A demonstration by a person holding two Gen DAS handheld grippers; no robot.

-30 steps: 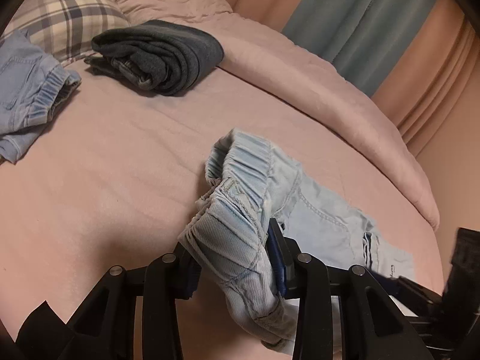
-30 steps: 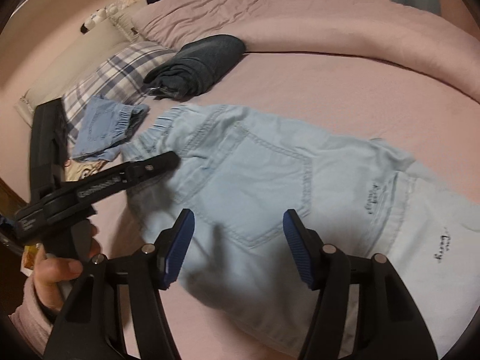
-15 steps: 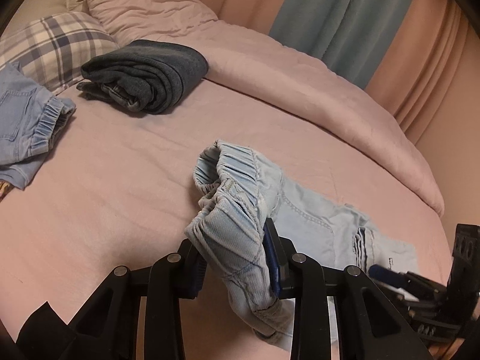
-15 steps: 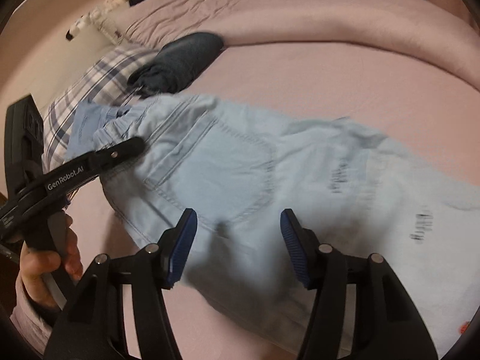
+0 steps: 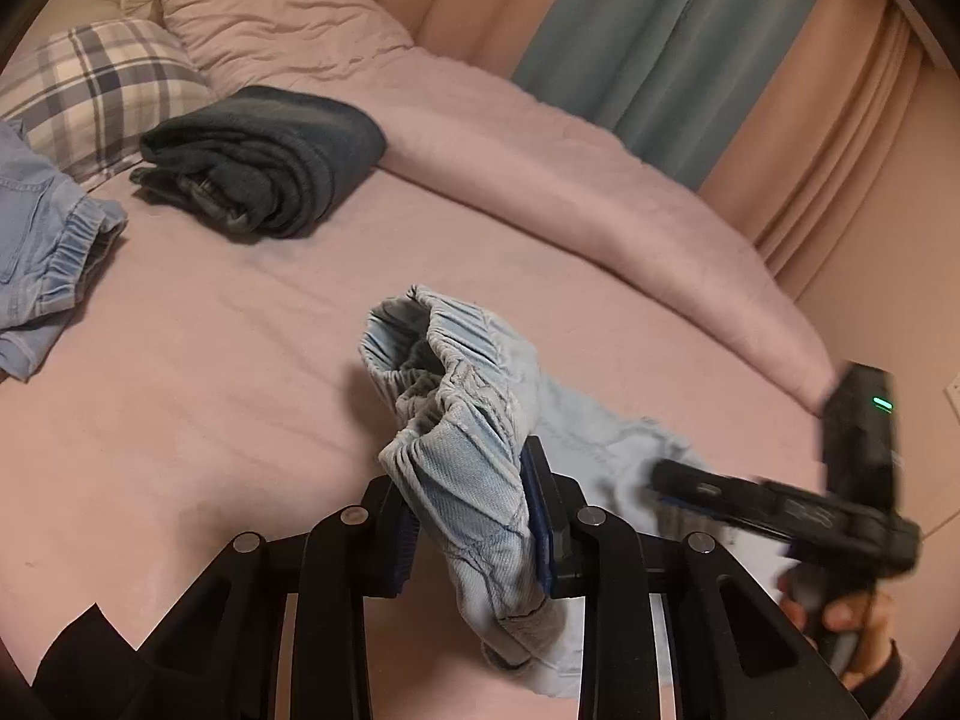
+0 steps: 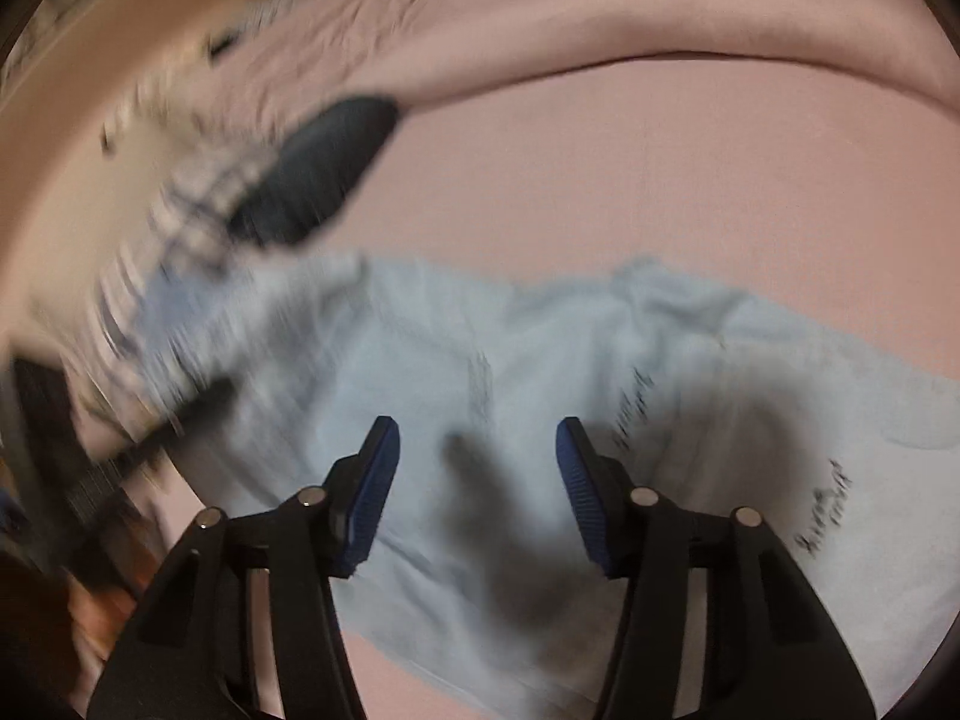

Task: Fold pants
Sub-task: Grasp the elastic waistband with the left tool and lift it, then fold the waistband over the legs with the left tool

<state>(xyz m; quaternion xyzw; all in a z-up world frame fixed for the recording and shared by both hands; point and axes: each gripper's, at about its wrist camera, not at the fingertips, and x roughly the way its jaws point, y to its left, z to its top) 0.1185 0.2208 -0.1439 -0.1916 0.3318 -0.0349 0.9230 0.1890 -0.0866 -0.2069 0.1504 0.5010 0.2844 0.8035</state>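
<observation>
Folding pants on bed
L gripper [image 5: 471,516] clamping pants [image 5: 462,450] waistband; R gripper [image 6: 477,495] hovering open, frame centre. Risk: bunched band slipping w/ pull.

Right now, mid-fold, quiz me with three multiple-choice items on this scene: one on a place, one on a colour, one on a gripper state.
1. Where is the dark folded garment?
A. against the plaid pillow
B. on the floor
C. under the light pants

2. What colour are the pants in the left gripper?
A. black
B. light blue
C. red

3. How is the right gripper?
A. shut on the waistband
B. open above the pants
C. shut on the pillow

Key: 1 A, it lies on the bed beside the pillow. 2 B, pale denim sits between the fingers. 3 B, both fingers stand apart with nothing between them.
</observation>
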